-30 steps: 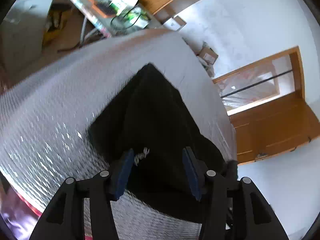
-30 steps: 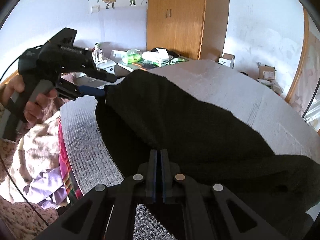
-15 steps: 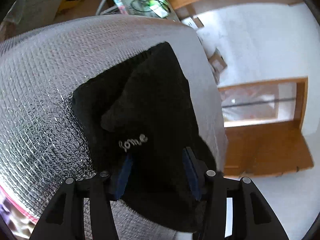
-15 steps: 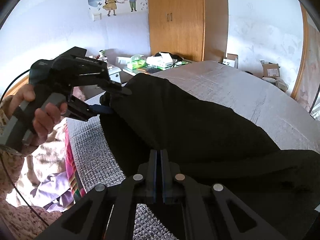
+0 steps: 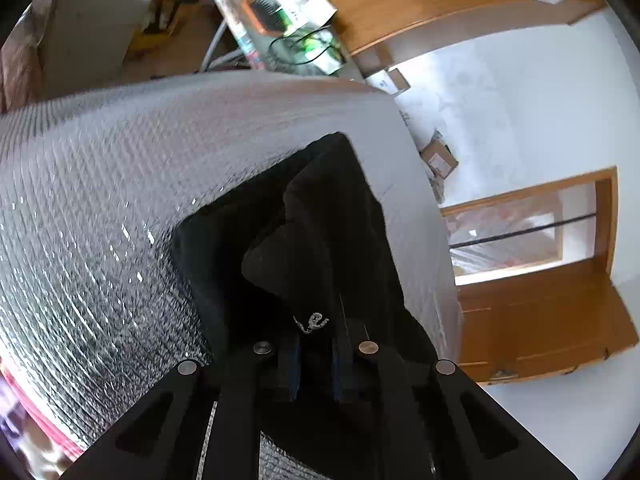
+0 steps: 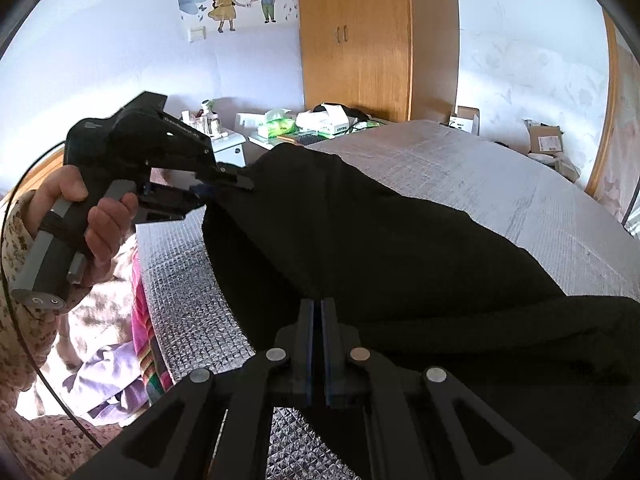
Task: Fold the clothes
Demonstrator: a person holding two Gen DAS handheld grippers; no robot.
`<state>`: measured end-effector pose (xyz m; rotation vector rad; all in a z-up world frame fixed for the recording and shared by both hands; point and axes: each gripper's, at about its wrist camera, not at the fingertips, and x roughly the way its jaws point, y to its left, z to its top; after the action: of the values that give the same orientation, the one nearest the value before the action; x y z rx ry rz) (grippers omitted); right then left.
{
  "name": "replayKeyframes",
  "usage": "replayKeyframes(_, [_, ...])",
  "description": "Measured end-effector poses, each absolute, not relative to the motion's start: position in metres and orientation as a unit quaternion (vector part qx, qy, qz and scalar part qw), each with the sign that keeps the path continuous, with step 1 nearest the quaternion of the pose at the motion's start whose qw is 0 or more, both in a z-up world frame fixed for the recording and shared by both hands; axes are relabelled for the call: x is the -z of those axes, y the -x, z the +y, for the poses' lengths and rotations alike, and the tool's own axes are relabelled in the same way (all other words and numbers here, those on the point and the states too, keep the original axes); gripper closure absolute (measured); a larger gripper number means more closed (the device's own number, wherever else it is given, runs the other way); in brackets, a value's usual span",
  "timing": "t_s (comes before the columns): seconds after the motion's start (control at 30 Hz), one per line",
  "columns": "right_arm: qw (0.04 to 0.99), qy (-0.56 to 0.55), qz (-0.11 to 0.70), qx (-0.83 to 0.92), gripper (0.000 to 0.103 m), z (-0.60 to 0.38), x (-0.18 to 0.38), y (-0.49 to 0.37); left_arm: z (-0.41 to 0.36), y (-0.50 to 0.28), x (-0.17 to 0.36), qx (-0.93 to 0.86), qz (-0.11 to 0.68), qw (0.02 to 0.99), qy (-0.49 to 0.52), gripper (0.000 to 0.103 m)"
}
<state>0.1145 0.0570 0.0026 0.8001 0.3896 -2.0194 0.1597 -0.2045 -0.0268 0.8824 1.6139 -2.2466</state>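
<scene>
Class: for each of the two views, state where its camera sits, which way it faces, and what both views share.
Left wrist: on the left gripper, facing along its fingers, shut on the black garment.
Right wrist: on the right gripper, facing the wardrobe; the left hand shows.
Shared: garment, silver mat.

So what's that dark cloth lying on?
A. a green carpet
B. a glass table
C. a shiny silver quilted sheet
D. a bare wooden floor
C: the black garment lies spread on a silver quilted sheet that glints in the light, and both the left gripper and the right gripper are pinching its edge.
</scene>
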Motion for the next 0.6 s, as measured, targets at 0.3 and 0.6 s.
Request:
replayKeyframes(0.3, [0.435, -0.288, 0.160, 0.838, 0.100, 0.053, -0.029, -0.116, -0.206, -0.146, -0.011, 0.816, 0.477, 0.111, -0.308, 0.093])
replayKeyframes(0.6, [0.448, -0.263, 0.178, 0.836, 0.100, 0.044, -0.066, -0.131, -0.214, -0.148, -0.029, 0.833, 0.454, 0.085, -0.304, 0.093])
